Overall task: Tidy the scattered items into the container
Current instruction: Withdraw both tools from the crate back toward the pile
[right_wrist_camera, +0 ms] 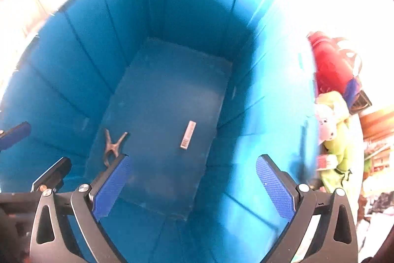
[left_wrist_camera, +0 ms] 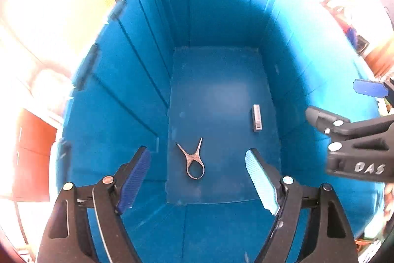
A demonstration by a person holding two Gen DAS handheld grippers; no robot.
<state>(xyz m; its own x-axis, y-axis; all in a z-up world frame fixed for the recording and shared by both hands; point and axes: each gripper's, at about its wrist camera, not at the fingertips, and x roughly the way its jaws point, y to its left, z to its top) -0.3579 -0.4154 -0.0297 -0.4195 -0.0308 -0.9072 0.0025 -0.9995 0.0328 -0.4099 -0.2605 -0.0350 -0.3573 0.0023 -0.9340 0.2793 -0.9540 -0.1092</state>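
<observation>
Both the left hand-held gripper (left_wrist_camera: 198,179) and the right hand-held gripper (right_wrist_camera: 193,186) are held apart, empty, above the ribbed blue container (left_wrist_camera: 138,80); a looped metal tool (left_wrist_camera: 192,160) and a flat strip (left_wrist_camera: 256,118) are seen inside.

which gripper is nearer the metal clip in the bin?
Left. The left gripper hangs open directly above the metal clip; the right gripper hangs open off to the clip's side, above the small white stick.
</observation>
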